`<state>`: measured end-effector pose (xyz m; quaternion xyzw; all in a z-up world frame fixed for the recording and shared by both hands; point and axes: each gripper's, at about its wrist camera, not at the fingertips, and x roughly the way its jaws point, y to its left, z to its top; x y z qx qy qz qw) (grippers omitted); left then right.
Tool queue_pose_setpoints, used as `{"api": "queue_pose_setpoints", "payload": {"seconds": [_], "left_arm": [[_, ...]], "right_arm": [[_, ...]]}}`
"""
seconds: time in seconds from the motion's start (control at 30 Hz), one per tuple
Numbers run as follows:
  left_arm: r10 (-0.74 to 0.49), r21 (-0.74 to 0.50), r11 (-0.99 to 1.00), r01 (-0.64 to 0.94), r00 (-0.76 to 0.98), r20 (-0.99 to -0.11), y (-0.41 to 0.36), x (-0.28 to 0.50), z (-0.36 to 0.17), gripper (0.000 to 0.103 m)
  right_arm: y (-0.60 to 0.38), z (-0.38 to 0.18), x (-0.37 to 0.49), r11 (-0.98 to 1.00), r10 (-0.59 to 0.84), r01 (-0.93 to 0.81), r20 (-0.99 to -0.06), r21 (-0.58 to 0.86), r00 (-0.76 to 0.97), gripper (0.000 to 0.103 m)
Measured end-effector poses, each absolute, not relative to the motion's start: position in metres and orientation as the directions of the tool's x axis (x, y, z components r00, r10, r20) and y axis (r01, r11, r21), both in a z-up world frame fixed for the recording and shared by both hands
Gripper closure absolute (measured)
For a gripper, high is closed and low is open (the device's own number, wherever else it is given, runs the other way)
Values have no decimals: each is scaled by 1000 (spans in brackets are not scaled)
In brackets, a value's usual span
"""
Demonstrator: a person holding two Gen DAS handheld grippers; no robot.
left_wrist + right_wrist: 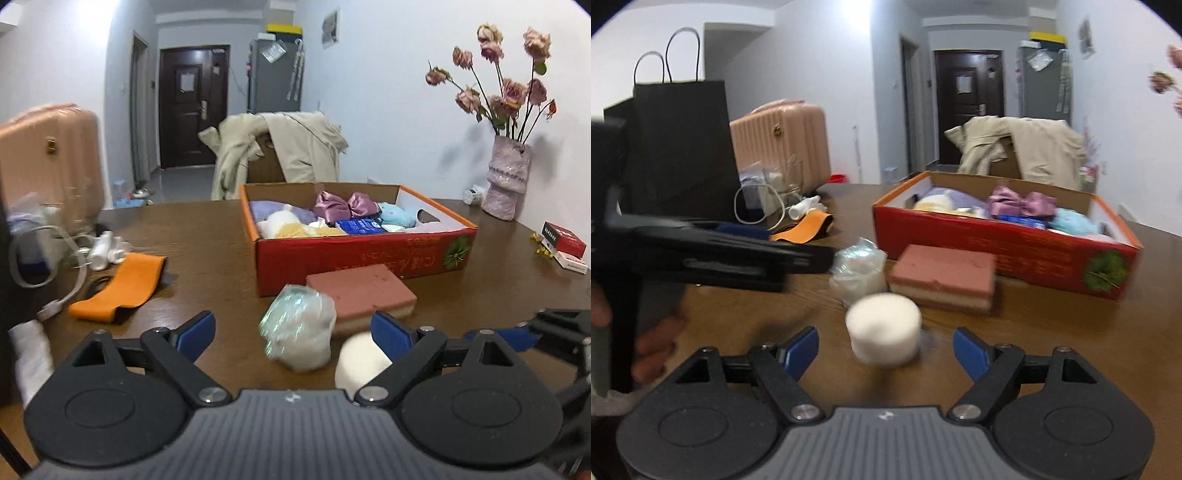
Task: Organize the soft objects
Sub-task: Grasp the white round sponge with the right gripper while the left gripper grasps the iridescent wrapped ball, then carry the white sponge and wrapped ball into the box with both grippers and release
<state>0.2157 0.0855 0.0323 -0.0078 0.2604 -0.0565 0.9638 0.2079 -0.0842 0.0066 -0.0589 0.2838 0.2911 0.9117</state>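
A red cardboard box (354, 258) on the brown table holds several soft items, among them a purple bow (347, 205). In front of it lie a pink sponge block (360, 293), a plastic-wrapped white bundle (299, 332) and a round white sponge (360, 363). My left gripper (293, 332) is open, with the bundle framed between its blue pads, untouched. In the right wrist view my right gripper (885, 350) is open around the round white sponge (882, 326), pads apart from it. The left gripper (820, 258) reaches in beside the bundle (858, 269).
An orange band (122, 284), cables and small white items (105, 251) lie at the left. A black paper bag (679, 147) and pink suitcase (783, 144) stand behind. A vase of dried roses (508, 177) and small red packs (565, 240) sit at the right.
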Motion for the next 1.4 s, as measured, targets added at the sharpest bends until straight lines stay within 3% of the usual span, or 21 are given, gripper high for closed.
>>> {"api": "queue_pose_setpoints", "payload": {"seconds": [0.07, 0.1, 0.17, 0.2, 0.37, 0.53, 0.63, 0.77, 1.1, 1.4], "left_arm": [[-137, -62, 991, 123, 838, -528, 84, 238, 23, 28], [-146, -78, 989, 123, 830, -538, 85, 246, 18, 33], [-186, -142, 982, 128, 813, -551, 91, 258, 7, 58], [-208, -176, 976, 131, 803, -558, 95, 261, 1, 61], [-235, -240, 964, 117, 801, -551, 104, 261, -7, 62], [-237, -240, 964, 116, 785, -572, 102, 265, -14, 58], [-253, -286, 953, 98, 776, -577, 105, 263, -14, 65], [-225, -333, 942, 38, 808, -545, 105, 230, 6, 66], [-210, -315, 947, 64, 864, -457, 66, 129, 52, 65], [-222, -273, 956, 108, 873, -433, 24, 171, 67, 65]], "right_arm": [[-70, 1, 224, 813, 505, -579, -565, 57, 653, 29], [-64, -3, 230, 809, 507, -584, -569, 56, 648, 35], [-57, -11, 239, 810, 499, -585, -580, 46, 644, 45], [-57, -15, 241, 813, 492, -581, -582, 40, 648, 49], [-72, -20, 247, 803, 541, -582, -562, 125, 625, 51], [-71, -22, 245, 800, 538, -590, -565, 108, 626, 51], [-71, -20, 245, 800, 541, -588, -564, 118, 624, 54], [-80, -7, 231, 809, 534, -578, -542, 105, 649, 55], [-164, 34, 173, 843, 517, -522, -459, 128, 722, 55], [-207, 67, 203, 848, 501, -527, -410, 58, 762, 55]]}}
